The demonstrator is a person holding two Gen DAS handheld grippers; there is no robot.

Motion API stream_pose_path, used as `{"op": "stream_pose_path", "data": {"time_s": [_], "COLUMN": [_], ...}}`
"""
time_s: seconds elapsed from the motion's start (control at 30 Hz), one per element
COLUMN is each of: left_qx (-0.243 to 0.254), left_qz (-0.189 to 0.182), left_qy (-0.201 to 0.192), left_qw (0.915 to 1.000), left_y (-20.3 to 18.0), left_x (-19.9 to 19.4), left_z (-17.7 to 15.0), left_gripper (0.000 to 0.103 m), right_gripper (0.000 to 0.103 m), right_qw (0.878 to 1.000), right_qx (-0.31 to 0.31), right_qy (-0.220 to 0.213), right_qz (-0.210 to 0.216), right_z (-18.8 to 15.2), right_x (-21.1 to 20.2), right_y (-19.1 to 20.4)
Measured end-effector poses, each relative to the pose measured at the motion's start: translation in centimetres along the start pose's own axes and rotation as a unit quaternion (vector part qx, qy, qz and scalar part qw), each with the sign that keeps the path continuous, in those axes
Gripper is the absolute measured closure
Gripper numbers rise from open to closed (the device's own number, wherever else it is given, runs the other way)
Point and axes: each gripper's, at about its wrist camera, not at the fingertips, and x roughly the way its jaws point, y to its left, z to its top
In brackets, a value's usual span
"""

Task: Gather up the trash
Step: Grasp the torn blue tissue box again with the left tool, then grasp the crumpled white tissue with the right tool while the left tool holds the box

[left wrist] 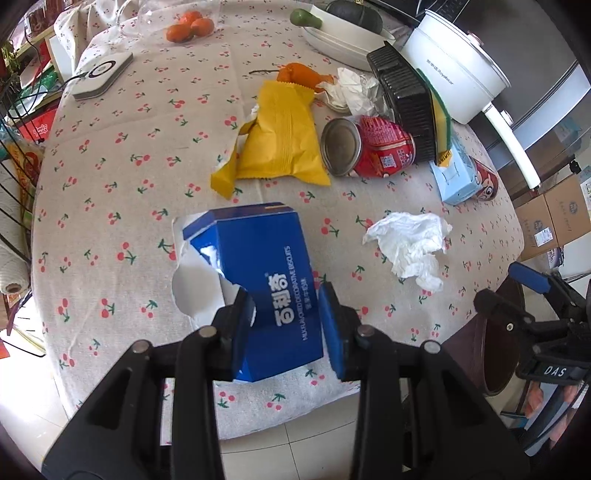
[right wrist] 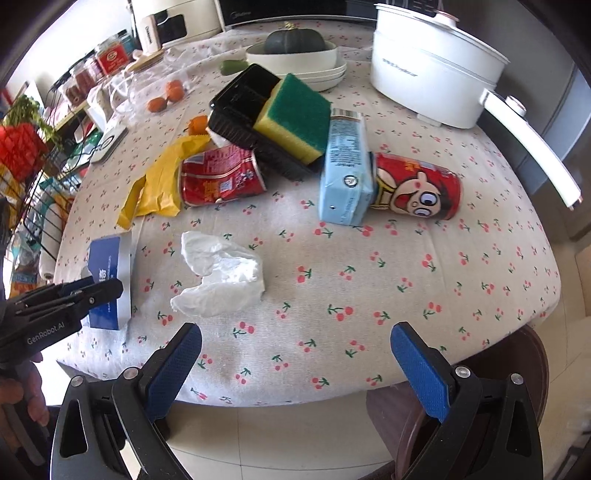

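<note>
The left gripper [left wrist: 286, 314] pinches the torn blue biscuit box [left wrist: 258, 269] at the near left edge of the table [right wrist: 406, 295], its 2 blue pads pressing the box's sides. The right gripper [right wrist: 295, 369] hangs over the near edge with its jaws spread wide and nothing between them. Just beyond it, to the right of the box, lies a crumpled white tissue [right wrist: 221, 273] on the cherry-print cloth. Farther back sits a yellow wrapper [left wrist: 277, 140] touching a dented red can [left wrist: 365, 146] lying on its side. To the right of that can a black tray [right wrist: 255, 122] leans with a green and yellow sponge [right wrist: 295, 114] resting on it, and beside them a light blue carton [right wrist: 347, 170] lies against a second red can with a cartoon face [right wrist: 417, 188]. More crumpled paper [left wrist: 351, 90] lies behind the wrapper. At the far right stands a white pot [right wrist: 432, 74] with a long handle; small oranges [left wrist: 190, 26] sit at the far left.
</note>
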Motion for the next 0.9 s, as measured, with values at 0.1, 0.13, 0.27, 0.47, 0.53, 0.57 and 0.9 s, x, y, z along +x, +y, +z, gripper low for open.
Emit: {"op": "stream_pose_path", "data": {"time_s": [0.1, 0.13, 0.27, 0.47, 0.53, 0.57, 0.9], "left_qx": [0.008, 0.009, 0.013, 0.005, 0.003, 0.003, 0.003], "left_qz": [0.003, 0.003, 0.006, 0.003, 0.001, 0.0, -0.004], "left_qy": [-0.014, -0.019, -0.031, -0.027, -0.027, -0.027, -0.025], "left_qw": [0.9999, 0.9998, 0.9994, 0.9996, 0.9996, 0.9996, 0.9997], "left_y": [0.3, 0.5, 1.4, 2.5, 2.6, 2.6, 2.6], "left_x": [-1.1, -1.4, -2.5, -2.6, -2.7, -2.7, -2.7], "left_z": [0.5, 0.6, 1.0, 0.8, 0.9, 0.9, 0.8], "left_gripper": [0.066, 0.066, 0.066, 0.066, 0.066, 0.066, 0.066], "right_gripper": [0.0, 0.0, 0.001, 0.01, 0.021, 0.025, 0.066], "right_qw": [0.999, 0.999, 0.993, 0.985, 0.984, 0.984, 0.987], "right_qx": [-0.03, -0.042, -0.096, -0.15, -0.157, -0.161, -0.148], "right_qy": [0.011, 0.015, 0.03, -0.005, -0.017, -0.019, -0.014], "right_qz": [-0.002, -0.007, -0.059, -0.09, -0.081, -0.076, -0.053], "right_z": [0.2, 0.2, 0.3, 1.3, 1.5, 1.7, 2.8], "right_x": [1.1, 1.6, 3.5, 5.1, 5.1, 5.3, 5.7], "right_y": [1.7, 2.3, 4.0, 5.5, 5.8, 6.3, 8.0]}}
